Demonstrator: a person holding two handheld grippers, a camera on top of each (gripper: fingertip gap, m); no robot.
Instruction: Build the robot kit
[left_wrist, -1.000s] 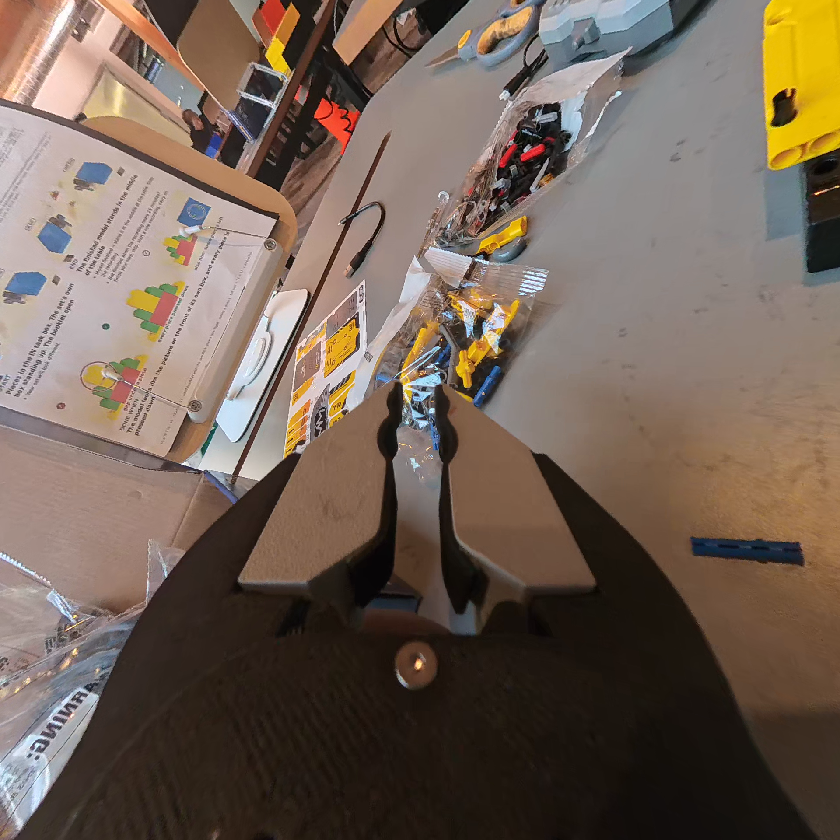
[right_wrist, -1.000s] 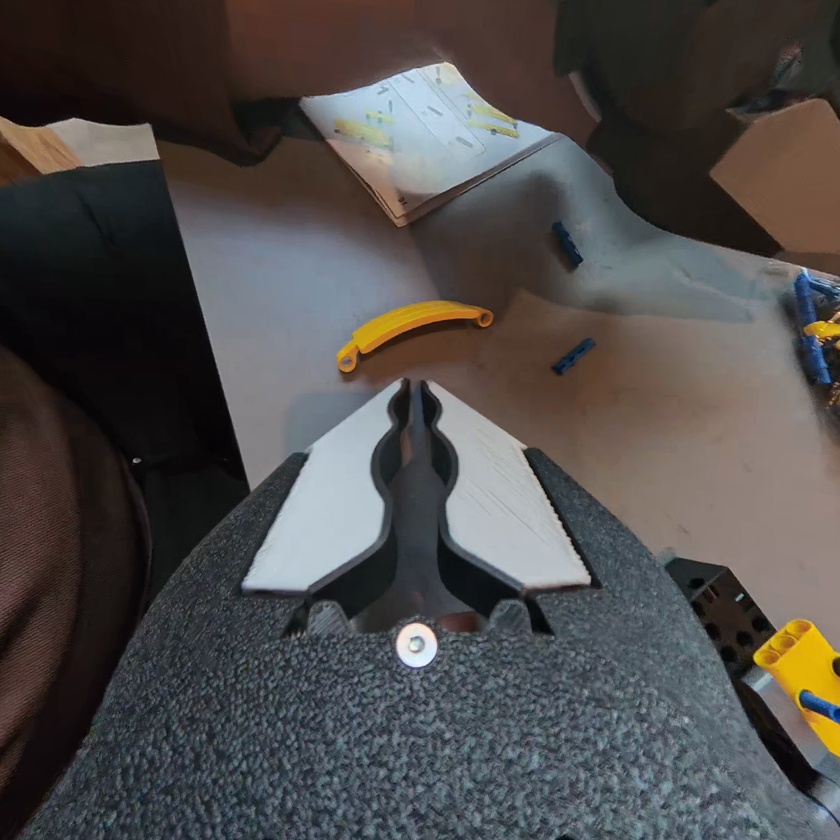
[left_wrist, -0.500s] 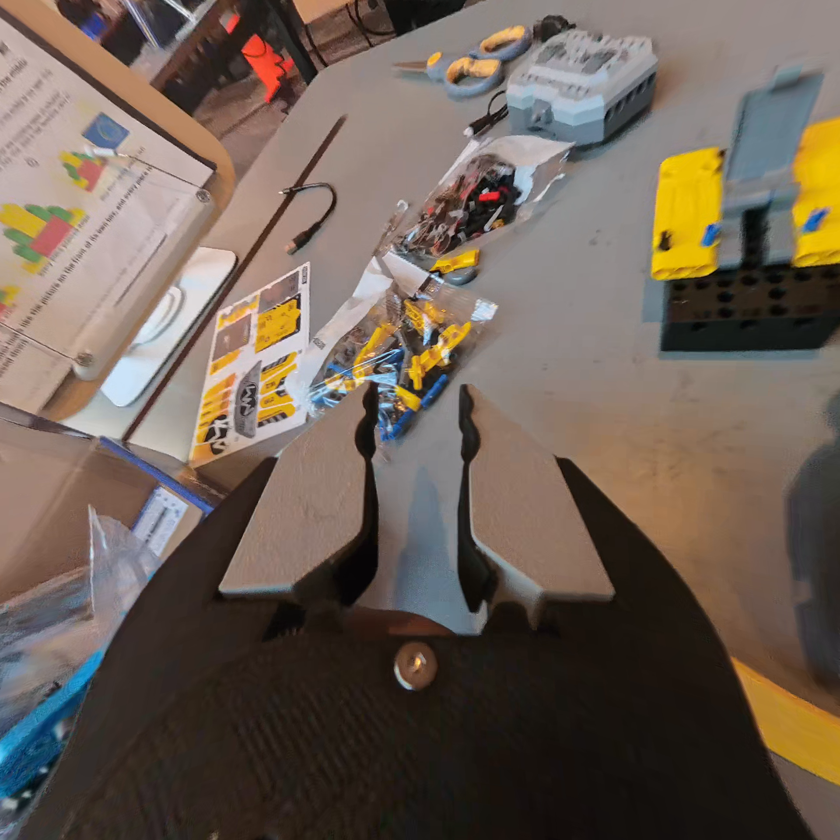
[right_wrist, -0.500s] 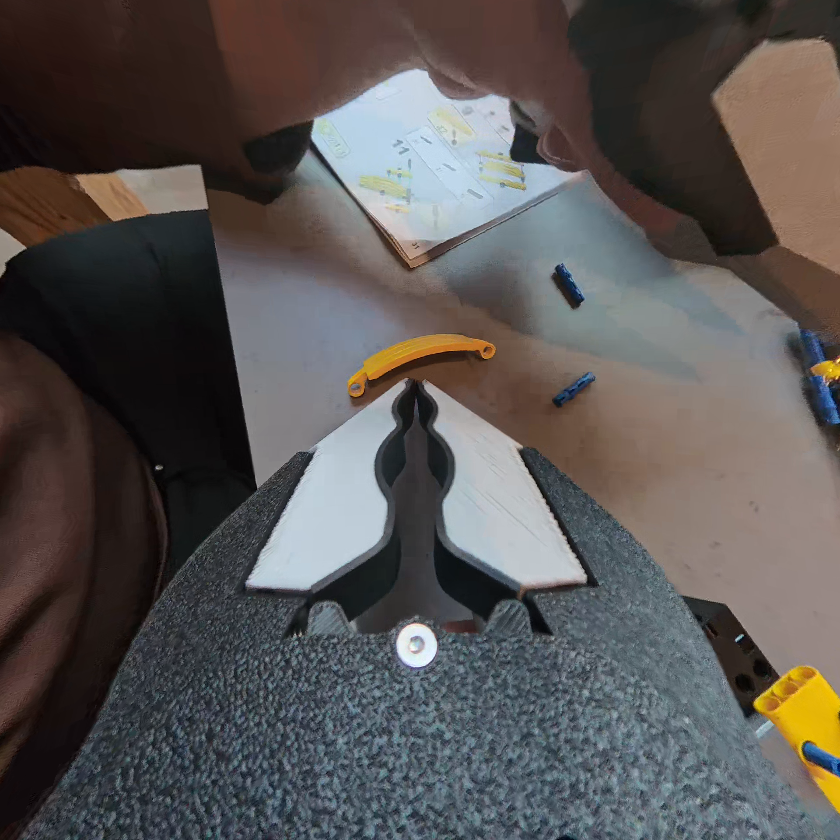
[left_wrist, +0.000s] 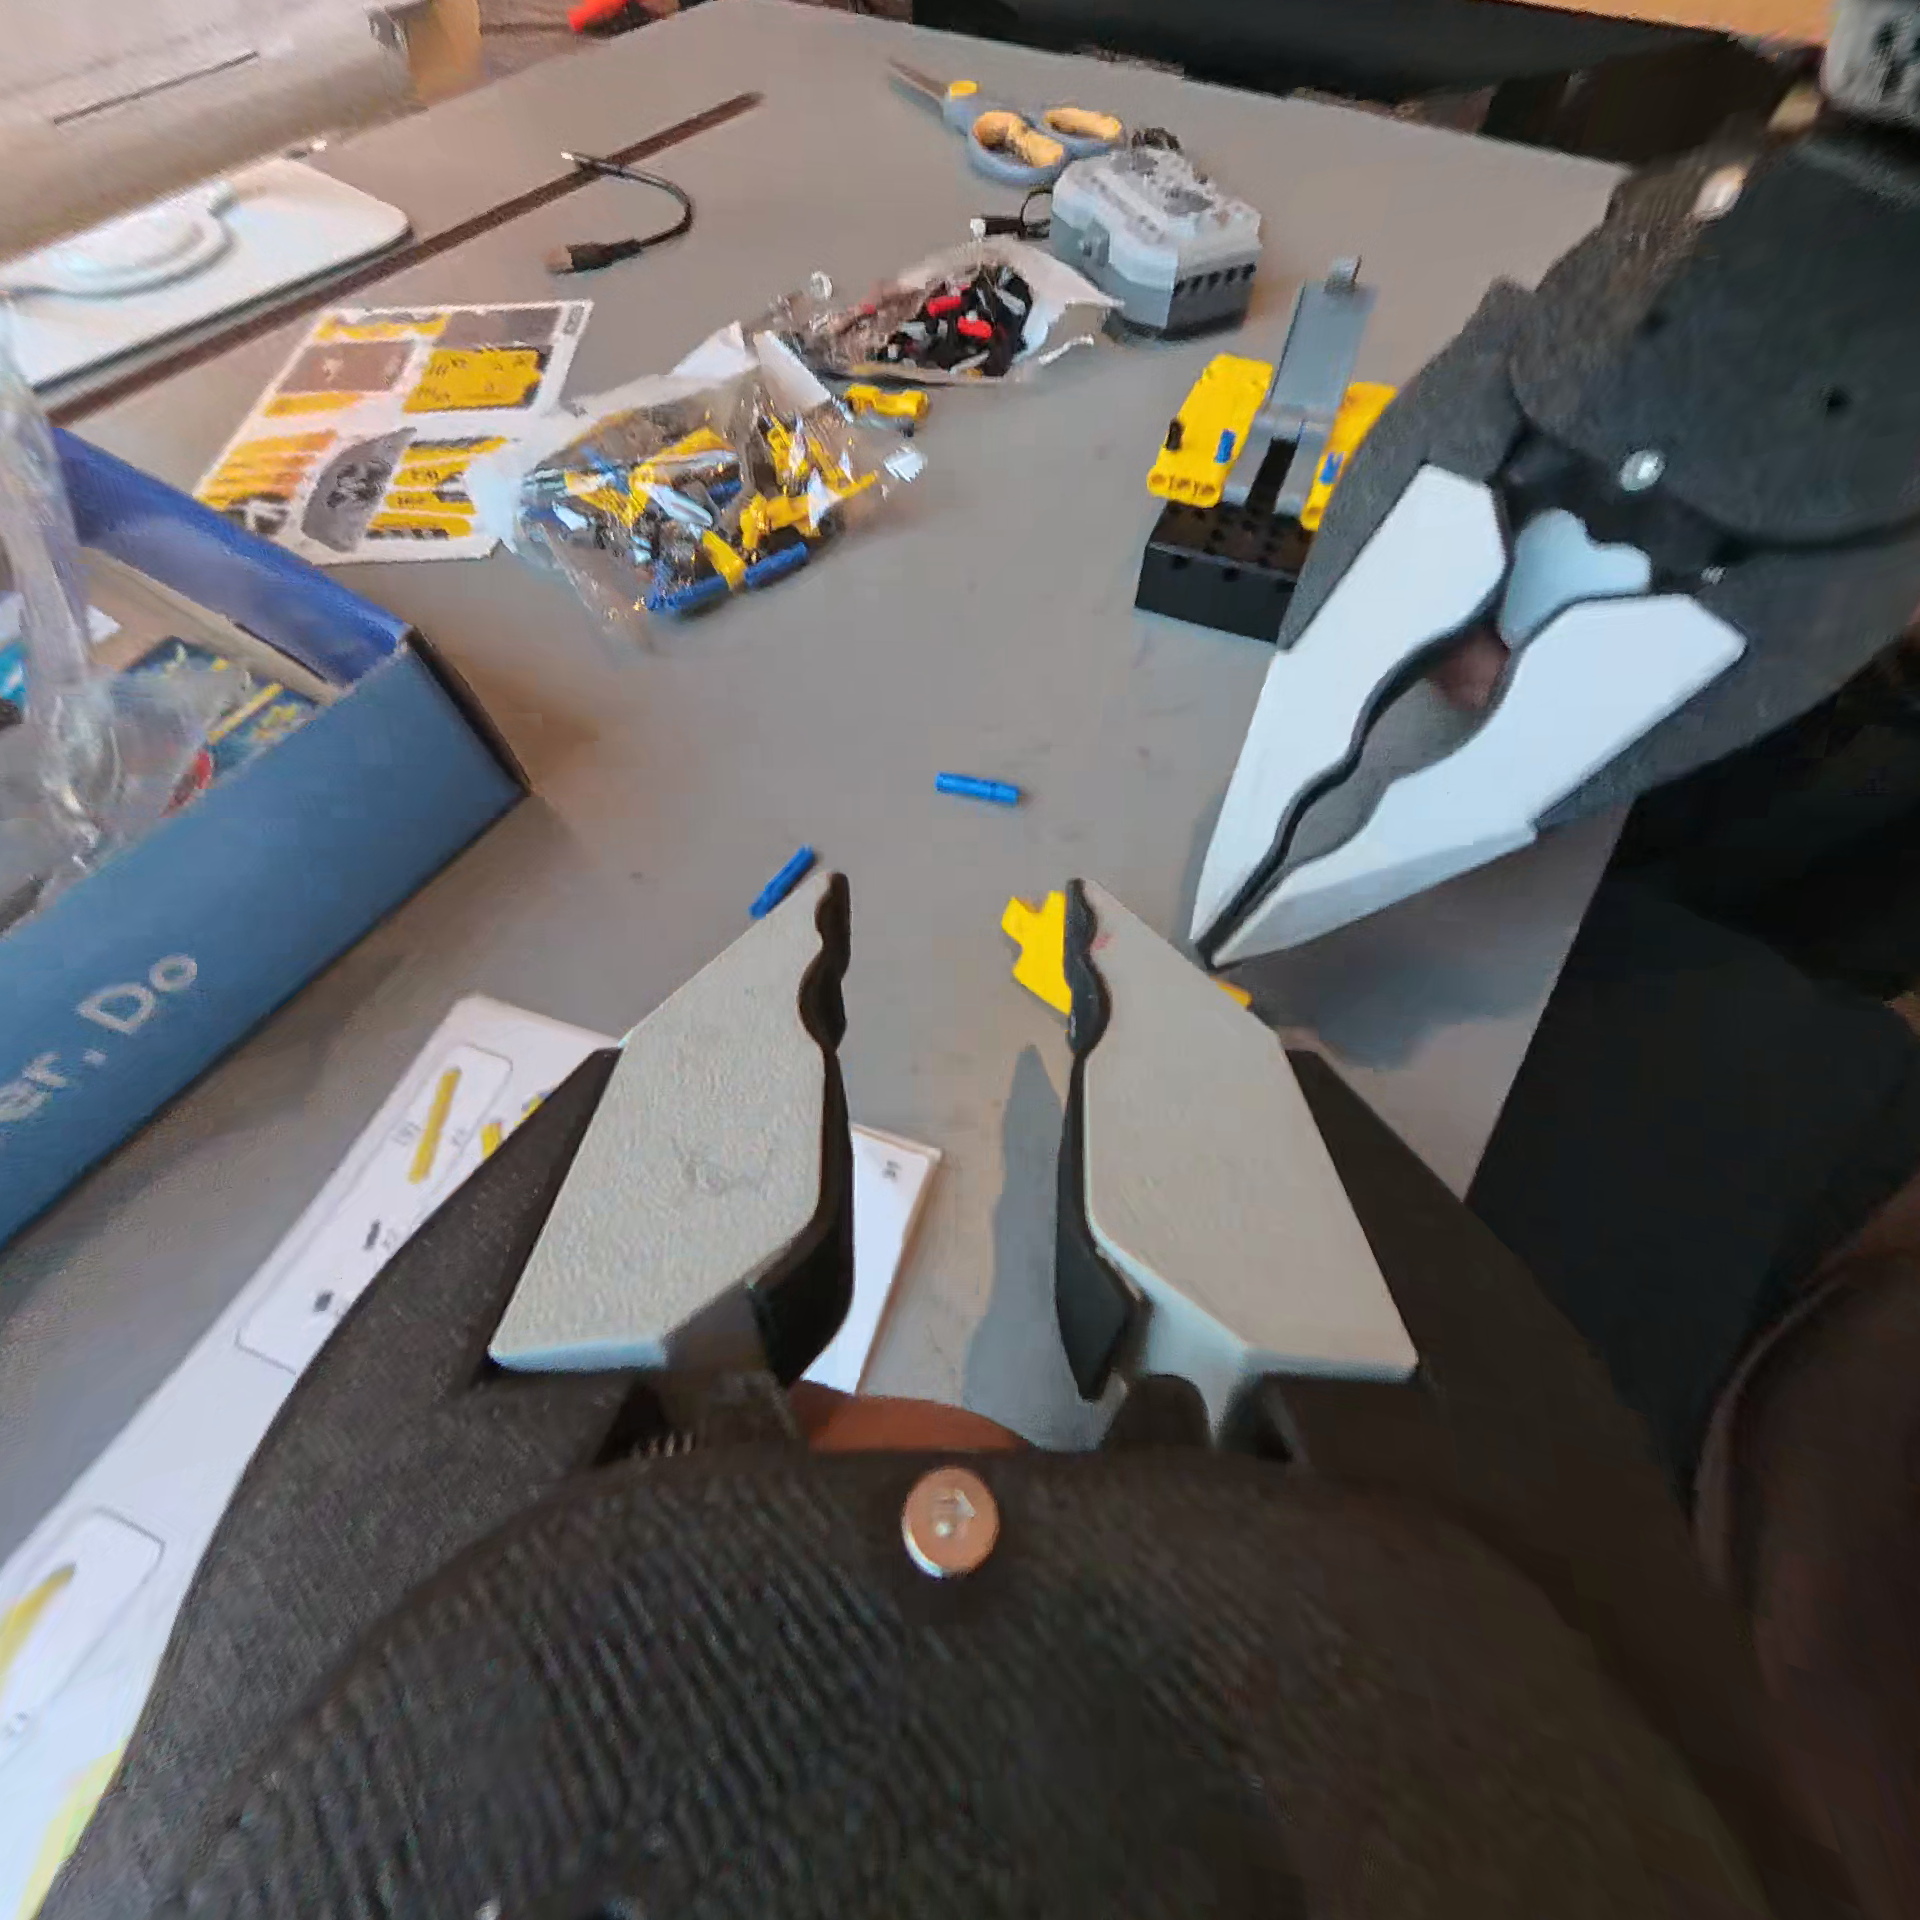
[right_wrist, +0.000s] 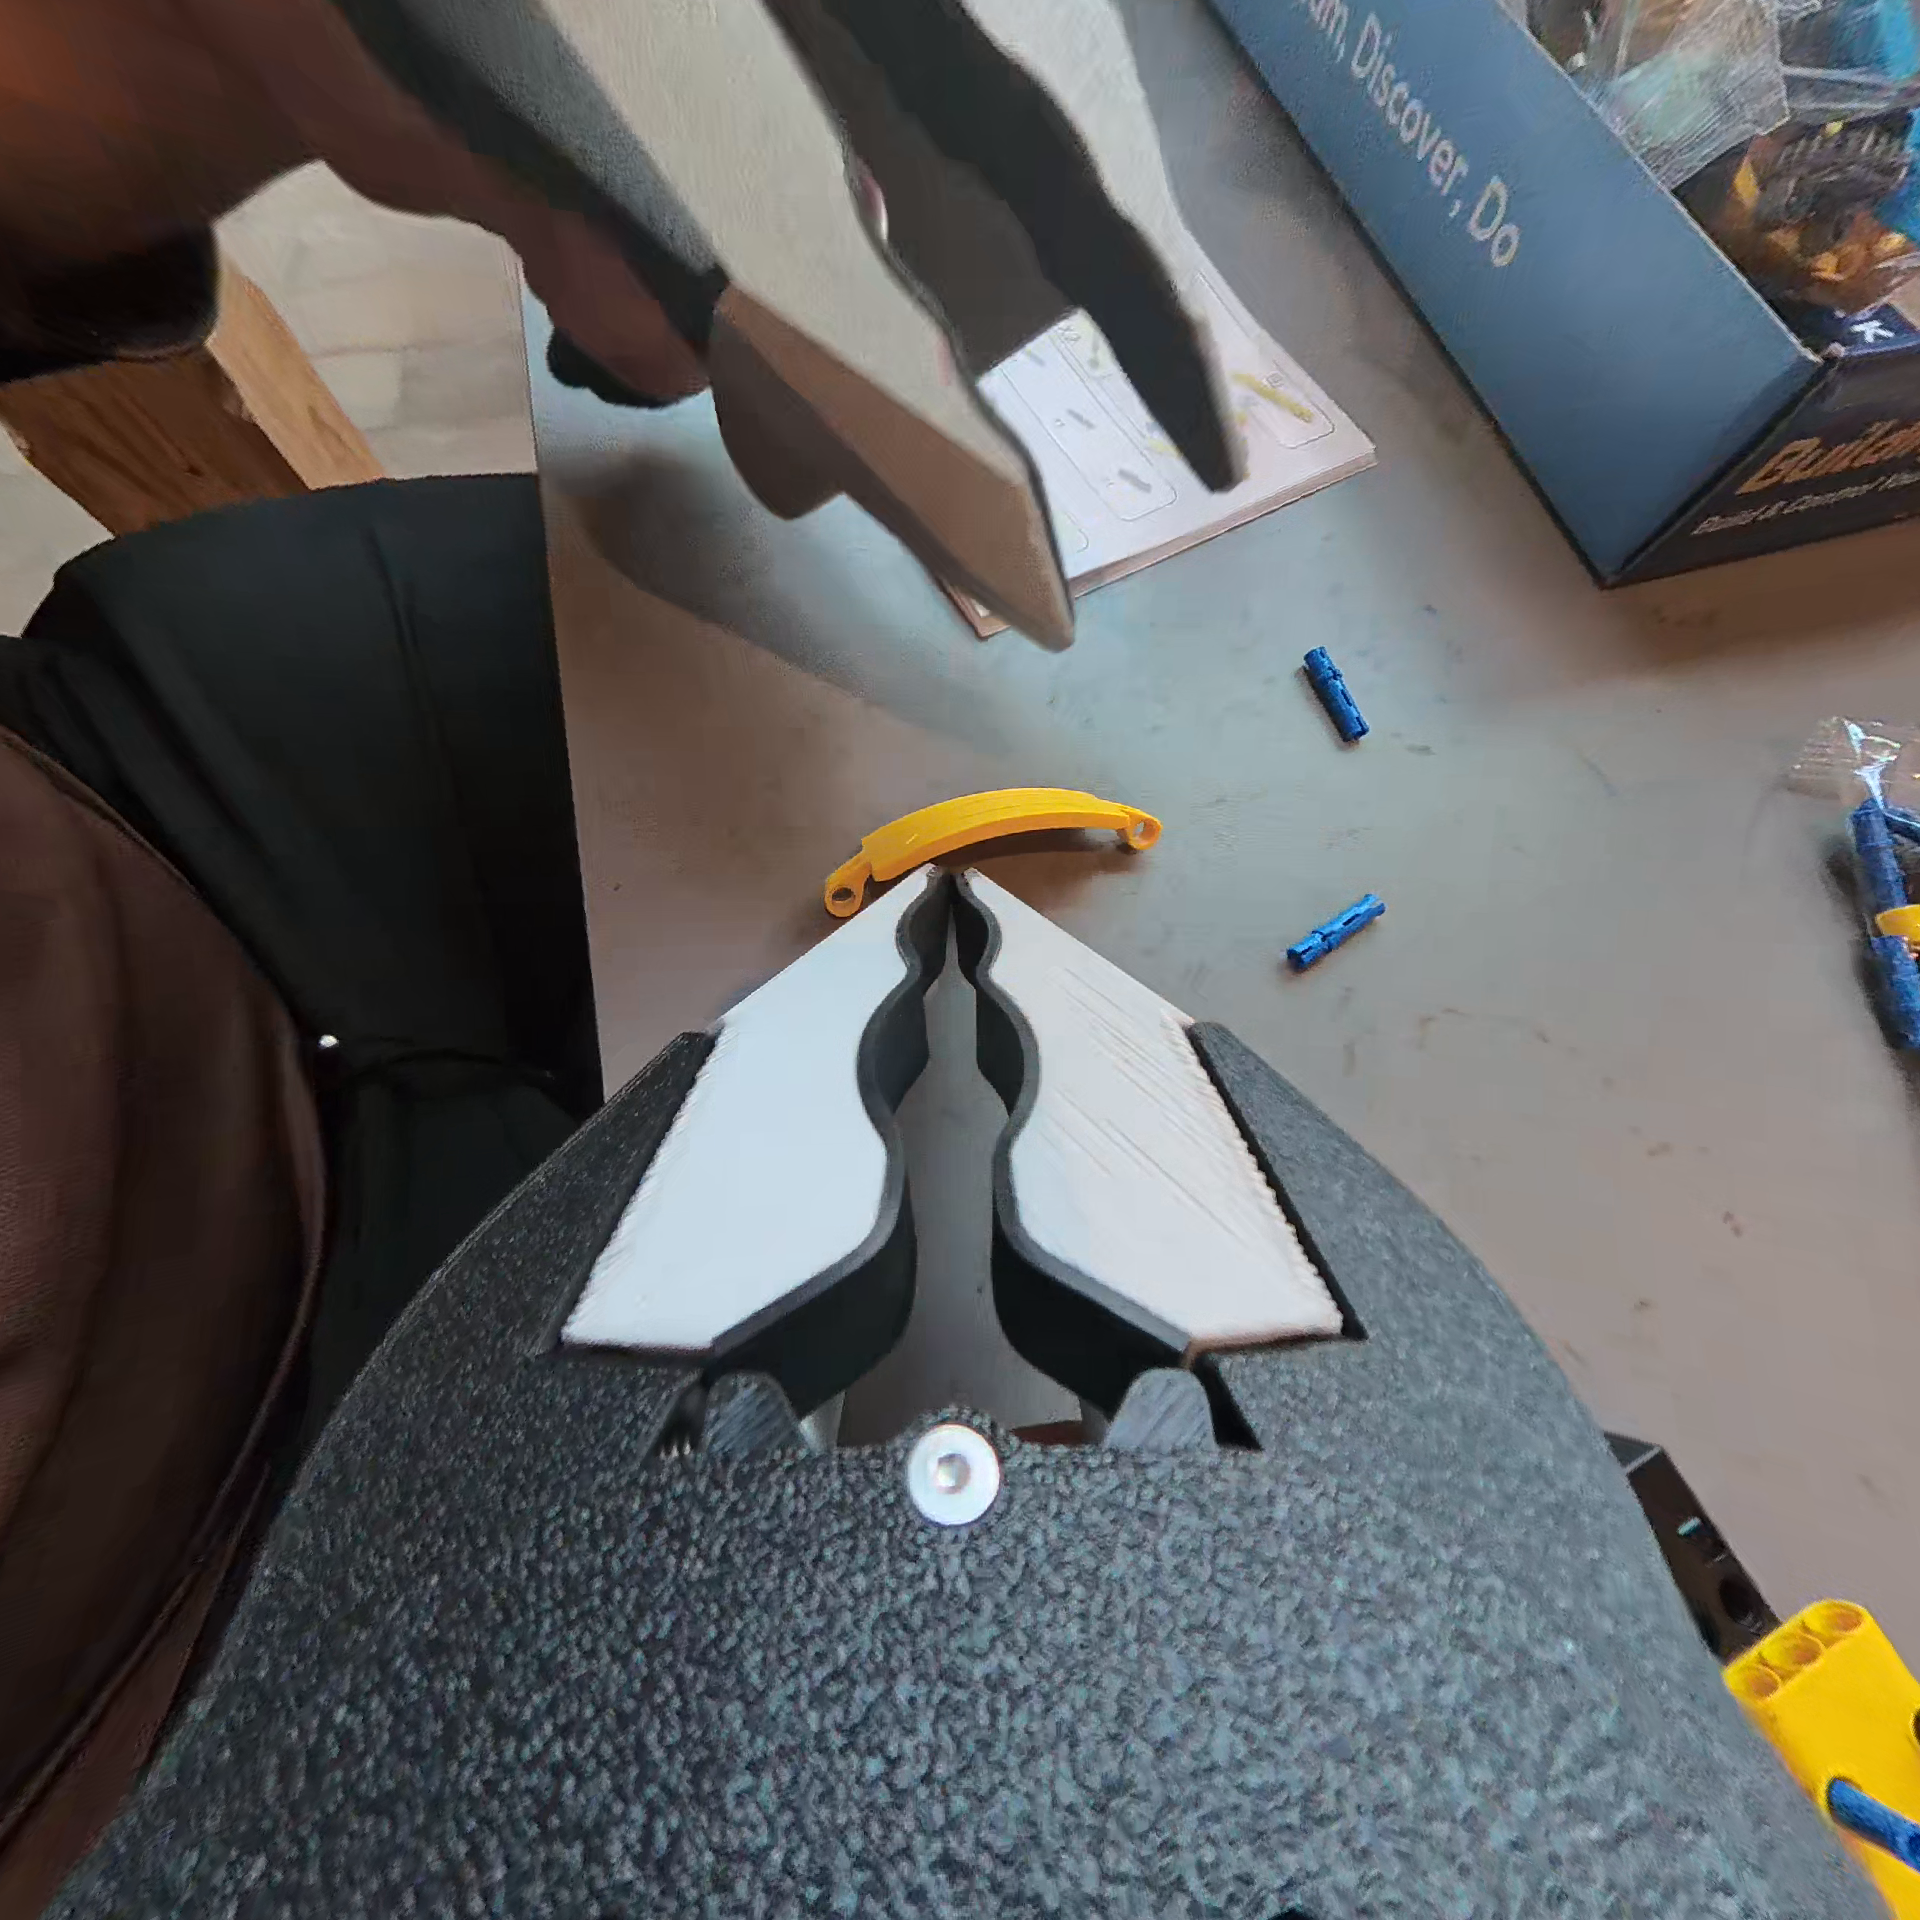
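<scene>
1. Two grippers over a grey table (left_wrist: 1039, 644): left gripper (left_wrist: 951, 925) spread wide, empty; right gripper (right_wrist: 948, 878) closed to a narrow slit, empty, tips just beside a curved yellow piece (right_wrist: 987, 821).
2. Blue box (left_wrist: 239, 831) at the table's left edge; instruction booklet (right_wrist: 1174, 436) at its near edge; two blue pins (right_wrist: 1334, 932) lie loose beside them.

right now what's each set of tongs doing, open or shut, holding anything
Left tongs: open, holding nothing, above the grey table.
Right tongs: shut, holding nothing, tips beside the yellow curved piece.

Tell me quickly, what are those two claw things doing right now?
Left tool open, empty, above the table. Right tool shut, tips at the yellow curved piece. Two blue pins nearby, nothing blocking.
</scene>
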